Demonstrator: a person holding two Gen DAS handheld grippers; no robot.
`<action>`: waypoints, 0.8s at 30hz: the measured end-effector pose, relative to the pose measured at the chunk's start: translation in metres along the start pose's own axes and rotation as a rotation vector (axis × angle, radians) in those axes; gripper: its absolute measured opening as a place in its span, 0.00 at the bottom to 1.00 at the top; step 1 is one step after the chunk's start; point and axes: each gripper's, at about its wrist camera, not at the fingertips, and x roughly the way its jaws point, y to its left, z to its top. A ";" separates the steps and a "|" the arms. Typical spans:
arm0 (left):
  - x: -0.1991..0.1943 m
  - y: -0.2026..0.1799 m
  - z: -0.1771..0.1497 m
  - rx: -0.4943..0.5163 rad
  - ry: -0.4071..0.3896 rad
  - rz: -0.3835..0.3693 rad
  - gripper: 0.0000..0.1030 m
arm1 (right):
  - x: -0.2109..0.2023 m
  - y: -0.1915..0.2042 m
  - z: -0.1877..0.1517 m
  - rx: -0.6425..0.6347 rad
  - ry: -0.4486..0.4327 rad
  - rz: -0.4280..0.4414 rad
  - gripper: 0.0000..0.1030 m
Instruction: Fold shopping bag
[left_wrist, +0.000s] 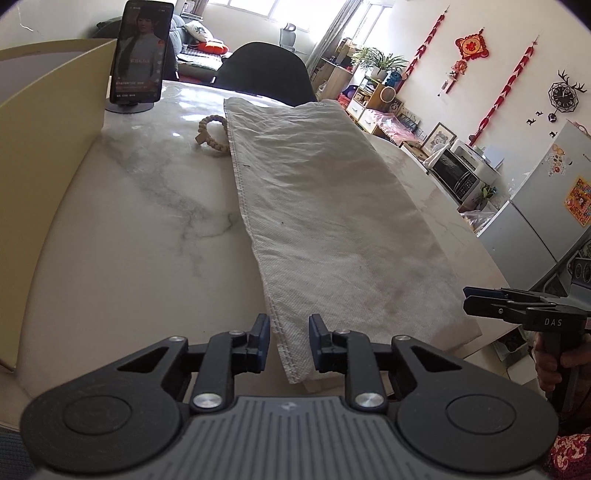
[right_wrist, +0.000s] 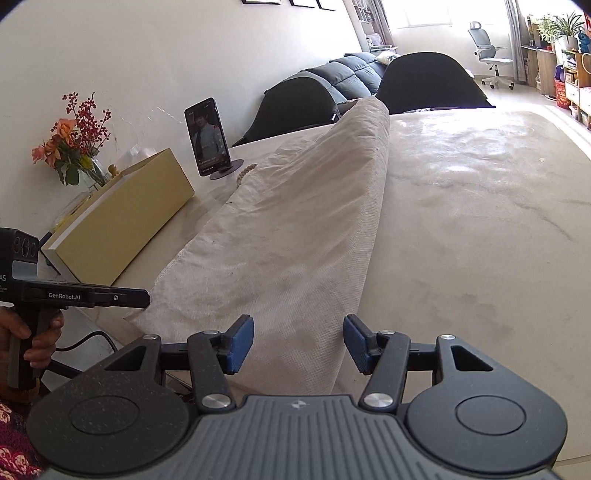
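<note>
A white non-woven shopping bag (left_wrist: 332, 206) lies folded into a long strip on the marble table (left_wrist: 147, 229), running away from me. My left gripper (left_wrist: 290, 338) straddles its near left corner: the stitched edge sits between the blue pads, and a gap shows on each side. From the right wrist view the bag (right_wrist: 295, 229) has its right-hand fold standing up as a ridge. My right gripper (right_wrist: 299, 343) is open over the near end, pads apart. Each view also shows the other gripper from the side: the right gripper (left_wrist: 466, 300) by the bag's near right corner, the left gripper (right_wrist: 146, 298) at its left.
A phone on a round stand (left_wrist: 142, 55) and a beaded bracelet (left_wrist: 214, 134) sit left of the bag's far end. A tall yellow box (right_wrist: 122, 218) lines the table's left side, with a flower vase (right_wrist: 74, 144) behind it. A black chair (left_wrist: 266, 70) stands at the far edge.
</note>
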 end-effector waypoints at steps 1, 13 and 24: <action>0.000 0.000 0.000 -0.001 0.000 -0.004 0.19 | -0.003 -0.002 0.000 -0.005 -0.001 0.002 0.56; 0.007 -0.006 0.005 0.004 0.021 -0.058 0.18 | -0.015 -0.012 -0.017 0.006 0.017 0.040 0.55; 0.014 -0.005 0.005 0.009 0.046 -0.047 0.18 | -0.001 -0.028 -0.020 0.058 0.021 0.018 0.09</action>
